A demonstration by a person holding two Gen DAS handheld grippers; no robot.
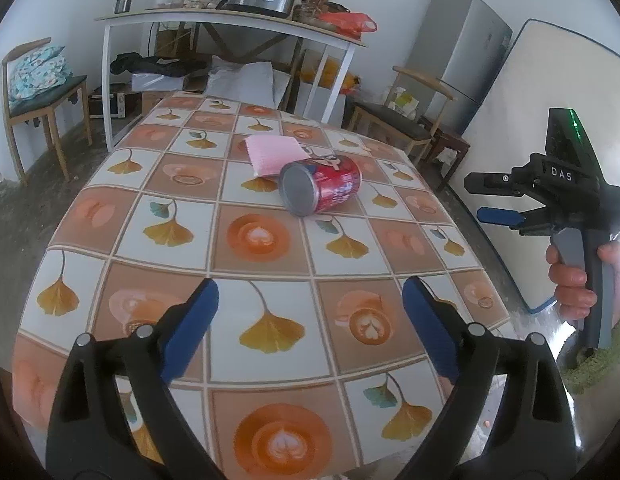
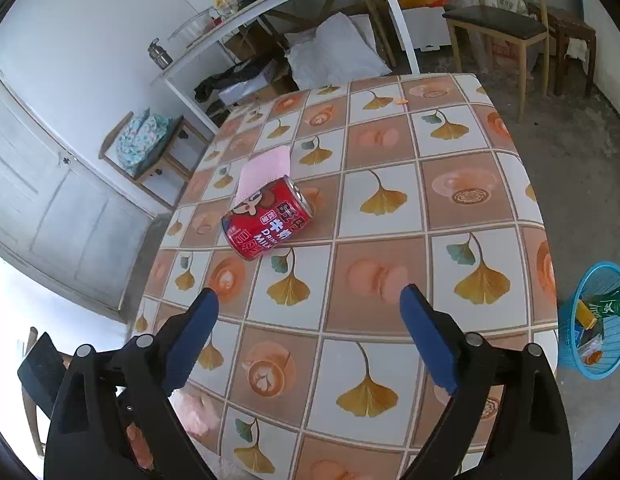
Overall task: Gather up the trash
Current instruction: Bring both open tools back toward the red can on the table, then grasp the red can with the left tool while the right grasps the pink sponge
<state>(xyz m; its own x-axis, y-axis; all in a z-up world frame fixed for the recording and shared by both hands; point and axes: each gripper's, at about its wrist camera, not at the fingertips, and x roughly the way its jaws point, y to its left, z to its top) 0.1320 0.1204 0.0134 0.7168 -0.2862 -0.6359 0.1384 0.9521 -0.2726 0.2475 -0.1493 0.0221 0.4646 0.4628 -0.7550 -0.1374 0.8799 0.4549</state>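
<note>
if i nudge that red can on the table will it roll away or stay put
The red can lies on its side on the table, so a sideways nudge would probably roll it. The pink cloth behind it may stop it that way. Its smooth round wall could slip between pads.

Your near half of the bench (image 2: 390,216) lies bare — you can pass either tool low across it. Mid-bench, the red can (image 2: 268,222) lies on its side, touching the pink cloth (image 2: 264,168) behind it — the only obstacles; both sides stay open.
</note>
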